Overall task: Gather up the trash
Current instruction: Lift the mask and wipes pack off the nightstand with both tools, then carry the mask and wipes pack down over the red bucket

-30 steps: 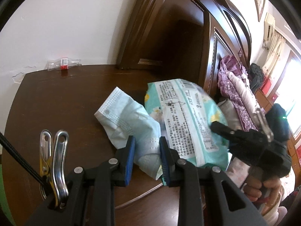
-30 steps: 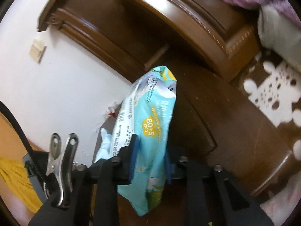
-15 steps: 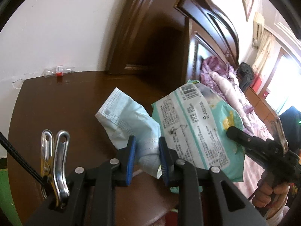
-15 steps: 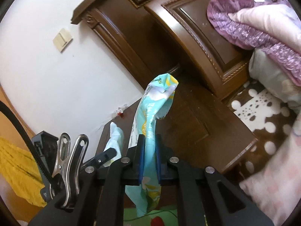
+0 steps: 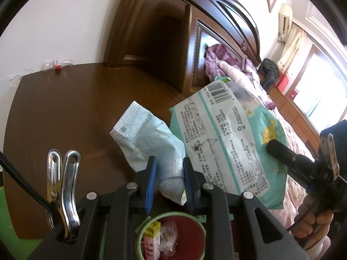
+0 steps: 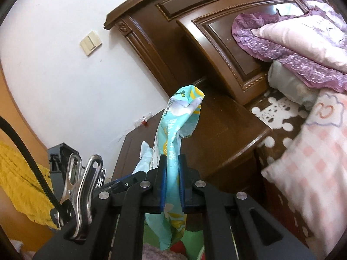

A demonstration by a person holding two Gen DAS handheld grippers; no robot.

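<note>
While the left tool (image 5: 168, 179) pinches a crumpled blue face mask (image 5: 147, 138) between its blue pads, the right tool (image 6: 172, 177) has its pads pressed tight on a flattened teal wipes packet (image 6: 177, 121), which stands up out of the grip with its top folded over. The right tool's jaws have just been closing, with the packet between them. In the left wrist view the packet (image 5: 227, 143) hangs just right of the mask, printed back and barcode toward the camera, with the right tool (image 5: 282, 151) clamped on its edge and a person's hand (image 5: 312, 221) around the handle. Both pieces are held above the near edge of the dark wooden counter (image 5: 76, 117). Below the left tool sits a bin (image 5: 195, 234) with a green rim and red inside; it holds a pinkish carton and what may be crumpled plastic, though blur makes that uncertain. A small clear wrapper (image 5: 56, 65) with a red mark lies at the counter's far edge against the wall. A bed (image 6: 303, 43) with purple and pink bedding is to the right.
</note>
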